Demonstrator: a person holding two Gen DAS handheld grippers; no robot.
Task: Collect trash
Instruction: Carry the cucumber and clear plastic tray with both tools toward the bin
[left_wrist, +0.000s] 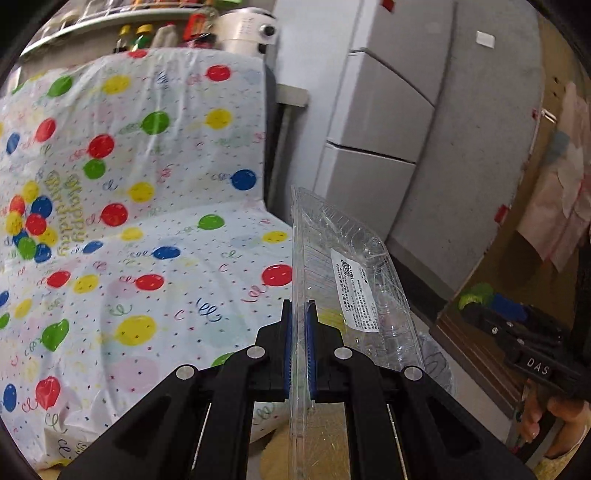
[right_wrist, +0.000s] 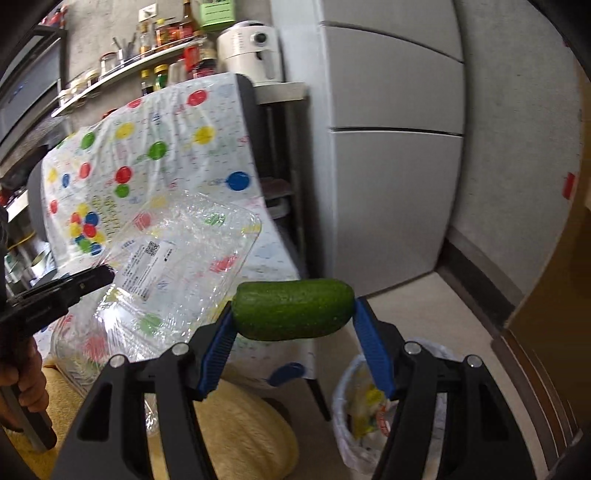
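Clear plastic tray (left_wrist: 354, 291), thin and see-through, with a white label stuck on it, pinched by its edge in the left gripper (left_wrist: 300, 343). Blue pads almost together, only the thin plastic between them. Tray standing on edge, up in the air, in front of a chair draped in a balloon cloth (left_wrist: 122, 206).

Green avocado (right_wrist: 291, 308) squeezed end to end in the right gripper (right_wrist: 293, 343), jaws set wide around it. Held up in the air too, just right of the tray.

Below the avocado, on the floor, a white trash bag (right_wrist: 354, 413), open, with scraps inside. Yellow cushion (right_wrist: 240, 435) just left of the bag. Big gray fridge (right_wrist: 391, 147) behind. Shelf of bottles (right_wrist: 155, 48) up on the wall, white cooker (right_wrist: 251, 48) beside it.
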